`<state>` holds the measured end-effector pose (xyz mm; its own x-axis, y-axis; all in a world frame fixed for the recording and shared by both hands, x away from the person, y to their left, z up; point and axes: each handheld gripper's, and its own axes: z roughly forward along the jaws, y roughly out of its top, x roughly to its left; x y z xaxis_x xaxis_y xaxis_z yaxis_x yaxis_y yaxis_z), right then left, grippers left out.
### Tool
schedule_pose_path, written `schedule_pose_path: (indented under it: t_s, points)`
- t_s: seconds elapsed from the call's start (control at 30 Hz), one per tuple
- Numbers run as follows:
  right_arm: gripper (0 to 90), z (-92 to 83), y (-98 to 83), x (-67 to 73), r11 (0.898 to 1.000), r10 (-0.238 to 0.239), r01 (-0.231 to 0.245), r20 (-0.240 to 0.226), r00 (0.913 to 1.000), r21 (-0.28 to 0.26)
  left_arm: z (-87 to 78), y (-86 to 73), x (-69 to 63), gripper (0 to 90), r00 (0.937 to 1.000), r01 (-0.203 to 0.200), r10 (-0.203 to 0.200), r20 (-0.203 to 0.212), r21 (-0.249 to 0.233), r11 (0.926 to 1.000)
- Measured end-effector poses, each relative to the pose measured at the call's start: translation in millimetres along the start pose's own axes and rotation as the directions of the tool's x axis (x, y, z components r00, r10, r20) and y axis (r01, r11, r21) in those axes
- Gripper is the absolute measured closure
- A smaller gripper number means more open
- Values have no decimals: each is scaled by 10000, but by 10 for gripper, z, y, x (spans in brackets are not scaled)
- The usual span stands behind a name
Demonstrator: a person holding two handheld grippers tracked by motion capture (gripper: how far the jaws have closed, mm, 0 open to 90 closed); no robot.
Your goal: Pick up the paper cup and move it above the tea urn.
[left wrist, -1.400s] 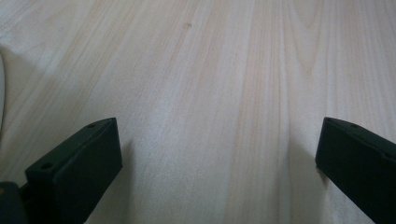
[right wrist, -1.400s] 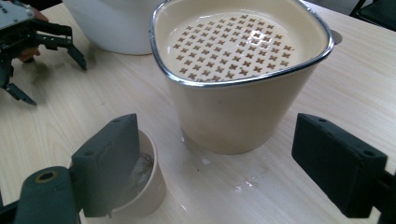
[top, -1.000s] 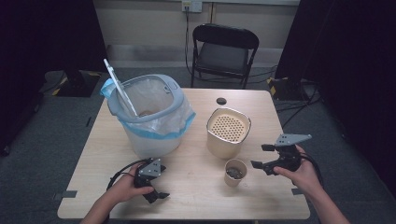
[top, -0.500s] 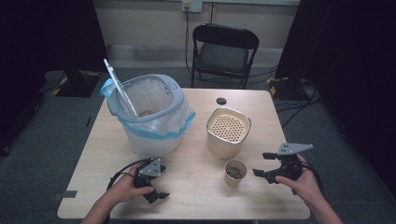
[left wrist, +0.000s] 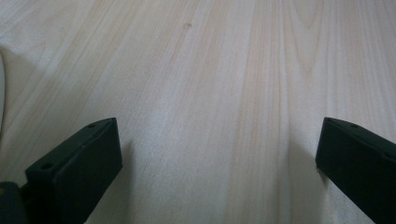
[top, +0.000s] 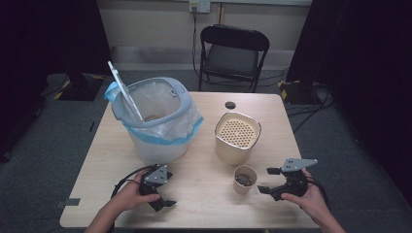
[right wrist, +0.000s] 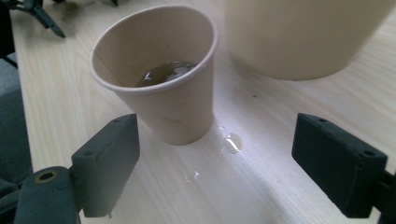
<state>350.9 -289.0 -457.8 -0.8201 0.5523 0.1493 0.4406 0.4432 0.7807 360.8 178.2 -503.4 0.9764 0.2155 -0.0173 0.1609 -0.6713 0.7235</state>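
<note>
High view first: your right tongs have come down and in toward the paper cup on the bench. A second ago they sat higher and farther out, near the bench's right edge; now they are low, just beside the cup, with the jaws spread wide and nothing between them yet. That reads as the approach nearly finished — the grasp itself is what remains.

Right gripper view shows the cup upright, ahead of the jaws and nearer the jaw on the left of that view, not centred in the gap. It holds some dark liquid, and small wet spots lie on the wood at its foot. The beige perforated-top canister stands close behind, so you have little room on that side.

Your left tongs have not shifted from the earlier frames; they rest near the front edge below the bag-lined bin, jaws parted and empty, looking at bare wood in the left gripper view. The bin, the canister and the cup all stand where they stood before.

How full the cup is I can't quite judge from here — perhaps a third — so close gently, since the thin wall will likely give and could spill.
</note>
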Motion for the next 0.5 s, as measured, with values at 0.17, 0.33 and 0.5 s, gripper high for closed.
schedule_pose_path:
  t_s: [0.17, 0.33, 0.5]
  points:
    - [146, 70, -20, 32, 9999, -141, 143, -172, 9998, 94, -1, 0, 0, 0, 10000, 3, -3, 9, 6, 10000]
    - [146, 167, -18, 72, 9986, -476, 489, -589, 9971, 208, -1, 0, -2, 0, 10000, 8, -8, -42, -5, 10000]
    - [146, 256, -21, 89, 9983, -472, 500, -827, 9955, 311, -1, 1, -2, 0, 10000, 8, -8, -46, 2, 10000]
